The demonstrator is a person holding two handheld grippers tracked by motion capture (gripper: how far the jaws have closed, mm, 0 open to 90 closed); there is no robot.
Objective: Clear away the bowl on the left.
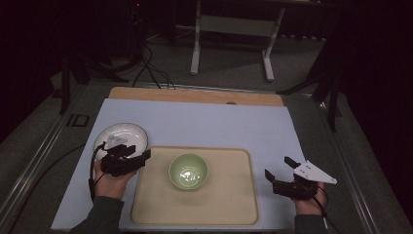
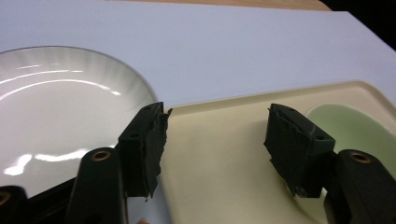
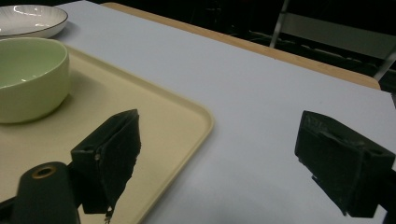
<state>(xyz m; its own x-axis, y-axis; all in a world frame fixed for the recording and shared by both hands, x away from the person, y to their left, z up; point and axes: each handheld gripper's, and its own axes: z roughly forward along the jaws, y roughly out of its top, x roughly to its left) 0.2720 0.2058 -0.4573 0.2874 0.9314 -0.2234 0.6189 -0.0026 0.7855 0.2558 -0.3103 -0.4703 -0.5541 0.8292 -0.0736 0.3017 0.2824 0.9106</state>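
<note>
A pale green bowl (image 1: 188,171) stands upright in the middle of a cream tray (image 1: 234,207). A white plate (image 1: 127,134) lies on the pale mat just left of the tray's far left corner. My left gripper (image 1: 139,151) hovers over the plate's near edge and the tray's left rim, jaws open and empty. In the left gripper view the plate (image 2: 60,107) is at left, the tray (image 2: 219,154) between the jaws, the bowl (image 2: 355,128) at right. My right gripper (image 1: 278,168) stands open and empty right of the tray (image 3: 159,116); the bowl (image 3: 28,77) sits far left there.
A pale blue mat (image 1: 214,122) covers the table, with a wooden strip (image 1: 195,95) along its far edge. Cables and a white table frame (image 1: 234,29) stand on the dark floor beyond. The plate (image 3: 32,18) shows at the top left of the right gripper view.
</note>
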